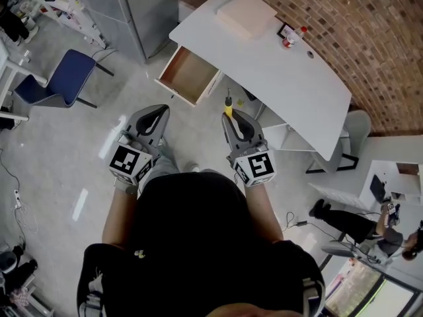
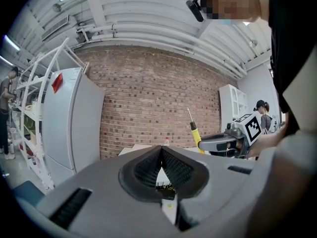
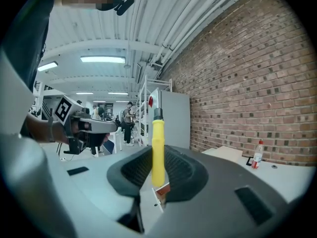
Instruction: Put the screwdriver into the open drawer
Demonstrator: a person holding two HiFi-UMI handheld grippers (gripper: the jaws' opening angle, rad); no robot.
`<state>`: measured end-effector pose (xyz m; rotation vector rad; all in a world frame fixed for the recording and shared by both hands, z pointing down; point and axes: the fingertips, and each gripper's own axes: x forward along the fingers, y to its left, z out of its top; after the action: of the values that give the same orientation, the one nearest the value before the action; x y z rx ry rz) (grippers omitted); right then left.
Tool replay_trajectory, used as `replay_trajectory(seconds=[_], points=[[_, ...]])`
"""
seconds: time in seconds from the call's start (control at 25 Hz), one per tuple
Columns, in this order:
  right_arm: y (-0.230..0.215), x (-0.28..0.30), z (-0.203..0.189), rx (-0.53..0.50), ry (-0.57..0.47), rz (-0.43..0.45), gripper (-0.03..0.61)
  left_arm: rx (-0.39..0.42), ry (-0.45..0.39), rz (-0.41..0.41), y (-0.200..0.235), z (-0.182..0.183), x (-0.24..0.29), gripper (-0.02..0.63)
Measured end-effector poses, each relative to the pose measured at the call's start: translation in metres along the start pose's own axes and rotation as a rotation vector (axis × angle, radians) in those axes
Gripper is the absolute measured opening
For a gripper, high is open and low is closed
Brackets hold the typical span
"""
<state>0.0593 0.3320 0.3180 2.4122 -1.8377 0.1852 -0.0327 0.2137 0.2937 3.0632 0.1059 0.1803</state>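
No legible txt, labels, brands, nos. or signs in any view.

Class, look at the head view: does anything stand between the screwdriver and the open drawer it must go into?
Nothing visible does. The right claw holds the screwdriver, and only bare floor lies between it and the open drawer, which looks empty inside.

The white, curved-edged worktop carried a flat pale beige box at its far end. Near the box, a small clear bottle with a red cap stood upright just beside a small black-edged flat item. A light wooden drawer hung open below the worktop's edge.
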Motion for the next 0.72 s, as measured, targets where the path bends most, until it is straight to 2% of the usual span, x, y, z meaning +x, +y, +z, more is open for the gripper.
replay_trajectory(seconds=[0.72], points=[[-0.009, 0.145, 0.011, 0.025, 0.05, -0.076, 0.078, -0.007, -0.002, -0.079, 0.155, 0.008, 0.045, 0.003]])
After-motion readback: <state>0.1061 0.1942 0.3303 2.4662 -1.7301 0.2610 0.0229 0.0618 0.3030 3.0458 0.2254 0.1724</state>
